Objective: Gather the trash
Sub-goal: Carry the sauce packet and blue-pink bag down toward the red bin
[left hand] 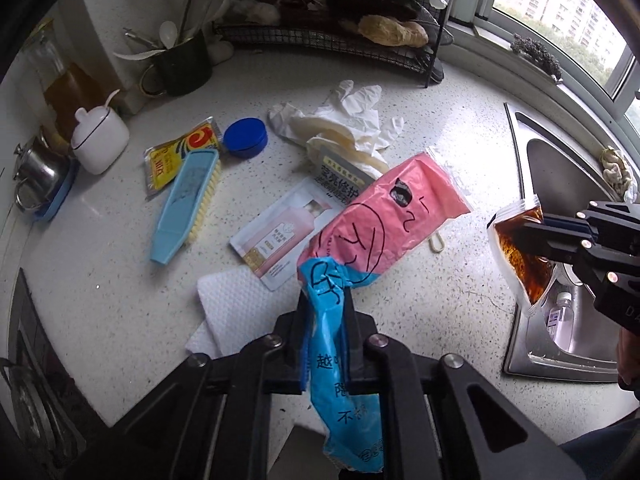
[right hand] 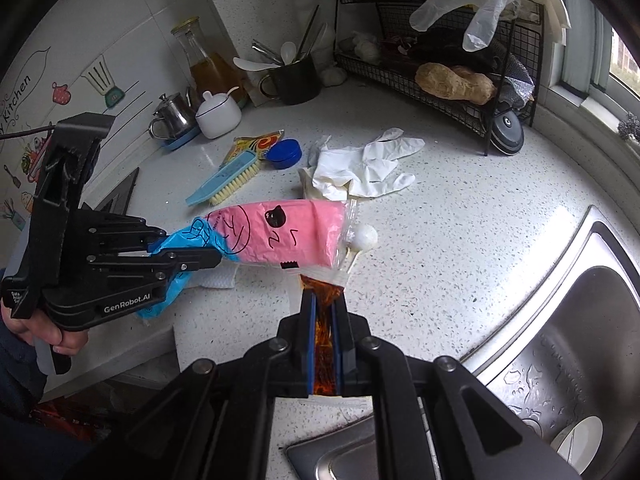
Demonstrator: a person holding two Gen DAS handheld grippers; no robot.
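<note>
I take the sink as my landmark. My left gripper is angled steeply down toward the speckled counter well to the left of the sink, its jaws clamped tight on the blue end of a pink-and-blue wrapper; the pink end sticks out beyond the fingertips, lifted clear of the counter. From the right wrist view I see a hand wrapped around that gripper's handle at the lower left, a dark sleeve behind it. My right gripper also tilts downward, held over the counter just beside the sink's near edge, jaws closed on a clear sauce packet filled with dark reddish-brown liquid; the packet hangs between the blue pads, touching the wrapper's clear end. Farther from the sink lie white gloves, a sample sachet, a blue scrub brush, a blue lid and a yellow packet.
</note>
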